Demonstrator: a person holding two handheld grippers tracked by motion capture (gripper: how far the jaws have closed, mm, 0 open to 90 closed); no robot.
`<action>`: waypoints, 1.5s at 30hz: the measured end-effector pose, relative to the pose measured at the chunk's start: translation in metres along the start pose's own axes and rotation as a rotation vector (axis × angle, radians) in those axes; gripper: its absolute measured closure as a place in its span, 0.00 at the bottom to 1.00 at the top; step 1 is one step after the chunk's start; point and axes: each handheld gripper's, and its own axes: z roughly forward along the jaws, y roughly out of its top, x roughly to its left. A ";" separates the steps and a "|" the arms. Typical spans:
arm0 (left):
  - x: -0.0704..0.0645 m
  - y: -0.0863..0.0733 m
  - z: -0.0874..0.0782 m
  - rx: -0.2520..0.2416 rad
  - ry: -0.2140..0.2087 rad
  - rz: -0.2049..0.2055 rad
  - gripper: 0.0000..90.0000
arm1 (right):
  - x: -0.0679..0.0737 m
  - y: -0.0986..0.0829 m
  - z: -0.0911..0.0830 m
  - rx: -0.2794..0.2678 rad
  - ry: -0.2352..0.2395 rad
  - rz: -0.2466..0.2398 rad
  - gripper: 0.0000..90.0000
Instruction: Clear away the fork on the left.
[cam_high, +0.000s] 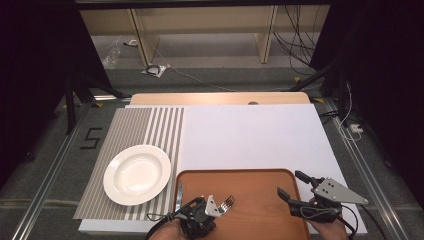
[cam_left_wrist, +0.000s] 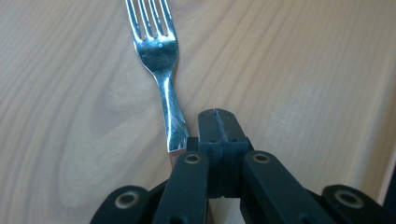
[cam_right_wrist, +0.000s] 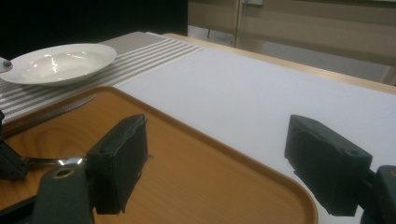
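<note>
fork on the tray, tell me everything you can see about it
The fork is shiny silver metal with four tines and a slim neck that widens toward the handle. It lies over the wooden tray, tines pointing away from the left gripper. That gripper's jaws are closed together, with the fork's handle lying against their left side rather than between them; its far end is hidden under the gripper. In the high view the tines poke out to the right of that gripper. Whether the fork rests flat or is lifted slightly is unclear.
</note>
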 end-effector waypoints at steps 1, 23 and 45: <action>0.001 0.000 0.000 0.000 0.000 -0.003 0.99 | 0.000 0.000 0.000 0.000 0.000 -0.001 0.25; 0.021 -0.010 -0.007 -0.001 0.043 -0.057 0.99 | 0.000 0.000 0.000 -0.004 0.000 -0.002 0.25; 0.036 -0.022 -0.014 0.005 0.069 -0.108 0.99 | 0.001 0.000 0.000 0.000 -0.001 0.001 0.25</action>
